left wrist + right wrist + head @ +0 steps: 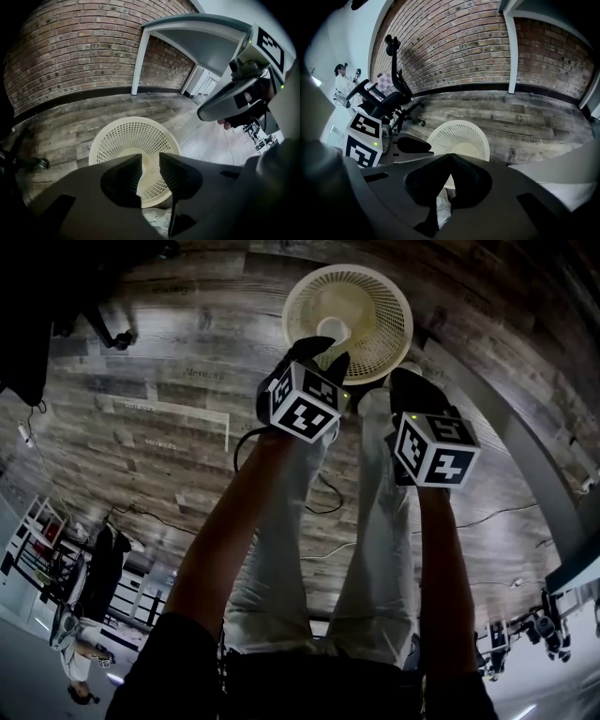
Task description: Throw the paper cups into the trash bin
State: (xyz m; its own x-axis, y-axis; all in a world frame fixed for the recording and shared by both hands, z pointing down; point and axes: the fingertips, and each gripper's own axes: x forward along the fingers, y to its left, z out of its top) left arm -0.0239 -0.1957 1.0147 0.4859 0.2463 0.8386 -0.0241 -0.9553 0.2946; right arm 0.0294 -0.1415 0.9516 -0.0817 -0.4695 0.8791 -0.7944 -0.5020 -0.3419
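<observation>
Trash bin (375, 296) below both grippers; round, cream plastic mesh, on grey wood-plank floor (169, 427); left gripper (150, 164) released, jaws apart, empty; right gripper (451, 155) clenched, empty.

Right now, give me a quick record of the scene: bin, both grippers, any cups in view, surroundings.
bin: cream perforated round plastic basket, upright on the grey wood-plank floor, mouth facing up
left gripper: above the bin's near side, jaws apart, nothing between them
right gripper: beside the left one at the bin's near rim, jaw tips together, nothing held
paper cups: none that I can make out
surroundings: red brick wall, black office chair
</observation>
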